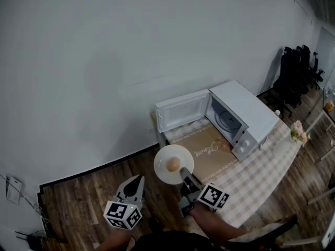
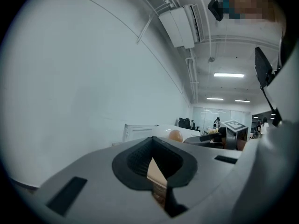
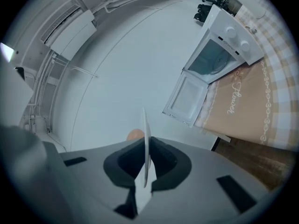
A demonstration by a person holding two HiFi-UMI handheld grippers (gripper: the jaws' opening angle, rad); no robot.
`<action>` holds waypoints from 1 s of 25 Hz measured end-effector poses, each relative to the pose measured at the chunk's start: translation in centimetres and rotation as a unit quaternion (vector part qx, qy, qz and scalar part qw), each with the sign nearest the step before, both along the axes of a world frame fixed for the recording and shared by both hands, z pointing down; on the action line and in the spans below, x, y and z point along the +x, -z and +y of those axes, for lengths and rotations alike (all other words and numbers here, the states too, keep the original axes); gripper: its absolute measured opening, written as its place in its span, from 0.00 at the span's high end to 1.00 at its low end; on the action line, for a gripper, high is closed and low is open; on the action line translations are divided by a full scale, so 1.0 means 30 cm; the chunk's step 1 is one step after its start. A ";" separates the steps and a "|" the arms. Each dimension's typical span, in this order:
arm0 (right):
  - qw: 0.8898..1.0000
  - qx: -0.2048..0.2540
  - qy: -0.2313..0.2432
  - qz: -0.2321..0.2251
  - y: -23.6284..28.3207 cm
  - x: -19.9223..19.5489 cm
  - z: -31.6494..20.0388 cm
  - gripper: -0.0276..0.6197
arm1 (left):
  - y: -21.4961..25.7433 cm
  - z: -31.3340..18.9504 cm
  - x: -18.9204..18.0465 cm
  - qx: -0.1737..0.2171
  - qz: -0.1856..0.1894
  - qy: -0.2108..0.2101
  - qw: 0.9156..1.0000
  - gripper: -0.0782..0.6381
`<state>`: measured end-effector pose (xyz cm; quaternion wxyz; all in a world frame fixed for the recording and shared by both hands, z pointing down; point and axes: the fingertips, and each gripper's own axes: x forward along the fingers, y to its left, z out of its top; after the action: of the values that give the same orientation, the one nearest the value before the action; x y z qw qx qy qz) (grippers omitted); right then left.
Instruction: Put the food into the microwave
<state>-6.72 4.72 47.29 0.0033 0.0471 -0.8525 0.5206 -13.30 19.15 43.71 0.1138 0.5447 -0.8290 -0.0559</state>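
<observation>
Plate of food pinched in the right jaws, short of the open microwave.

The right gripper has its jaws clamped narrow on the near rim of a round white plate. In the right gripper view the plate runs edge-on straight out from between them. A rounded tan-brown piece of food, perhaps an egg or a bun, sits on the plate just ahead of these jaws. The white box-shaped microwave stands well ahead of them and to the right, on a checked-cloth worktop. Its door is swung open, and a tan mat lies before it. The left gripper is beside the right one, apart from the plate. Its jaws seem closed together with nothing between them.
</observation>
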 end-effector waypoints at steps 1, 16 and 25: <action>1.000 0.001 -0.002 -0.002 0.004 -0.025 0.006 0.92 | 0.001 0.002 -0.027 0.000 -0.001 -0.003 1.000 0.88; 0.998 -0.023 -0.054 0.006 -0.006 -0.239 0.091 0.92 | -0.041 0.026 -0.299 0.006 0.014 -0.055 0.998 0.88; 0.994 -0.031 -0.104 0.013 -0.045 -0.232 -0.018 0.92 | -0.077 -0.067 -0.343 0.007 0.022 -0.086 0.996 0.88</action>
<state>-13.69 4.18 48.65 -0.0380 0.1425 -0.8266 0.5432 -23.58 17.15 46.03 0.1323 0.6131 -0.7762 -0.0636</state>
